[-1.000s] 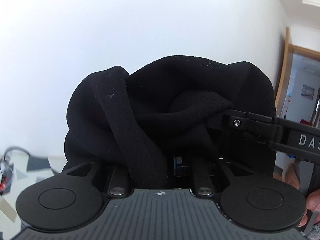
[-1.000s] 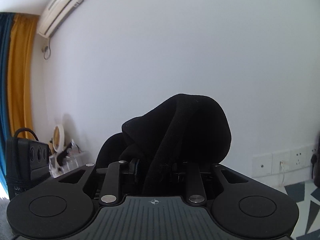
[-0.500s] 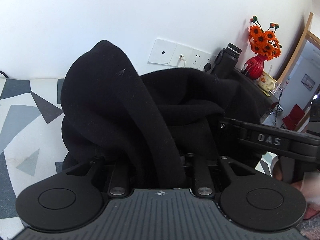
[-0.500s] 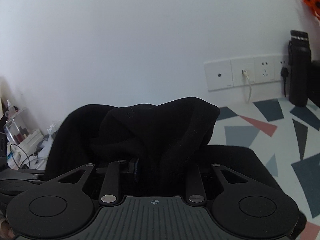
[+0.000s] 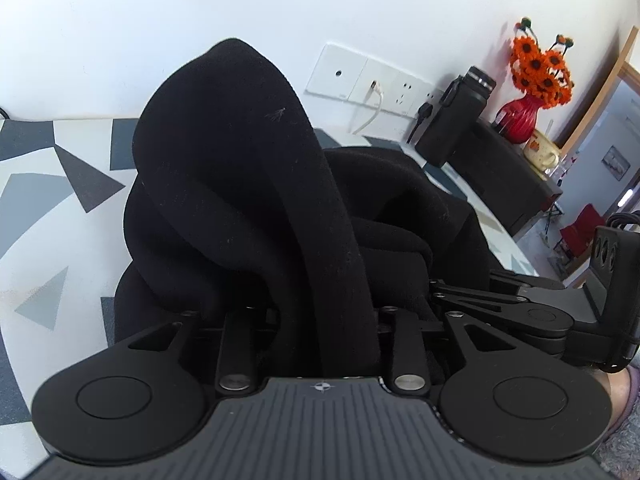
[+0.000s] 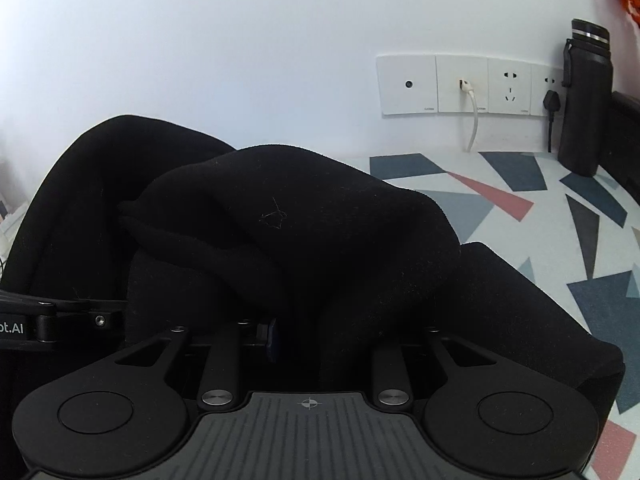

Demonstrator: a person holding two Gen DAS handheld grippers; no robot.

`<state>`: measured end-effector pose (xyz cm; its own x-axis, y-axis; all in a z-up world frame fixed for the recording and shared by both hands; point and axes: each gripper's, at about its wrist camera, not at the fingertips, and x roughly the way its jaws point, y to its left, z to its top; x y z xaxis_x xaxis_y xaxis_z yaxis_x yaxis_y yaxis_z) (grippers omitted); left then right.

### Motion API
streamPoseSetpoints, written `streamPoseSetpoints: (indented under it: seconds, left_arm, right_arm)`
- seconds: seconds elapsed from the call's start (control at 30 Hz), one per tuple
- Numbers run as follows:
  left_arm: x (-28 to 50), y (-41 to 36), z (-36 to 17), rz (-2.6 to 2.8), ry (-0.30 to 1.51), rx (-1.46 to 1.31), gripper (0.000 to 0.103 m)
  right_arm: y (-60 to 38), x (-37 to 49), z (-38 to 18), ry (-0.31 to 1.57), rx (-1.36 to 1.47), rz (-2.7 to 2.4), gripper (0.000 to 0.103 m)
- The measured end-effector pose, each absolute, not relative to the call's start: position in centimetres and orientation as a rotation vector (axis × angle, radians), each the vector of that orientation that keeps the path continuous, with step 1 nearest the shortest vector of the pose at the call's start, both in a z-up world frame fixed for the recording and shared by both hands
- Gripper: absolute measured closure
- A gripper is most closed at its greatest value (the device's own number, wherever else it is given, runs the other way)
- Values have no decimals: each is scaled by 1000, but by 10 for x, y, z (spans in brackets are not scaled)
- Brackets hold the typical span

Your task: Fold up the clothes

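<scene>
The black garment (image 5: 256, 200) is a thick, matte, fleece-like cloth, bunched into heavy rounded folds with a little lint caught on it. In the left wrist view a broad band of it rises in a hump and drops straight down between the fingers of the left gripper (image 5: 324, 320), which is pinching that band. In the right wrist view the same black garment (image 6: 304, 236) mounds over the right gripper (image 6: 308, 332); cloth runs down between its fingers, so it too is clamped on the fabric. The rest of the cloth spreads onto the desk (image 6: 560, 216), whose top is white with grey, dark blue and red triangles, and lies nearer its front than the back edge by the wall.

The left gripper's side arm shows at the left edge of the right wrist view, with the partly cut-off letters "ot.AI" (image 6: 11, 328).

Along the desk's back edge are white wall sockets (image 6: 460, 84) with a white cable plugged in, their tiny print unreadable, and a black flask (image 6: 584, 100) at the right. Farther right stands a red vase of orange flowers (image 5: 532, 84).
</scene>
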<state>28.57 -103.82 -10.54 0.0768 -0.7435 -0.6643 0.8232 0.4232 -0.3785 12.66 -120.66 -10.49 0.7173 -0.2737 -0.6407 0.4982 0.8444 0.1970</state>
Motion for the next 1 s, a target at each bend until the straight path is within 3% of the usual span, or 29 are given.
streamPoseSetpoints:
  seconds: [0.07, 0.23, 0.5, 0.67, 0.77, 0.83, 1.0]
  left_arm:
    - [284, -1042, -104, -1174, 930, 124, 62]
    - [280, -1046, -108, -1154, 953, 152, 37]
    - [284, -1036, -113, -1133, 975, 118, 22]
    - [285, -1015, -113, -1114, 1005, 71, 15]
    - [286, -1000, -112, -1108, 1023, 33, 13]
    - [284, -994, -110, -1098, 1025, 14, 11]
    - [273, -985, -103, -1087, 1006, -4, 10]
  right_arm:
    - [-1203, 126, -105, 641, 366, -439, 80]
    - [-1201, 123, -106, 641, 376, -442, 80]
    - [-1201, 121, -106, 634, 415, -457, 79]
    - [-1196, 119, -100, 617, 419, -476, 73]
    - [-1193, 107, -87, 573, 457, -492, 46]
    - [-1191, 94, -77, 524, 478, -515, 17]
    - [-1188, 51, -52, 436, 514, -548, 4]
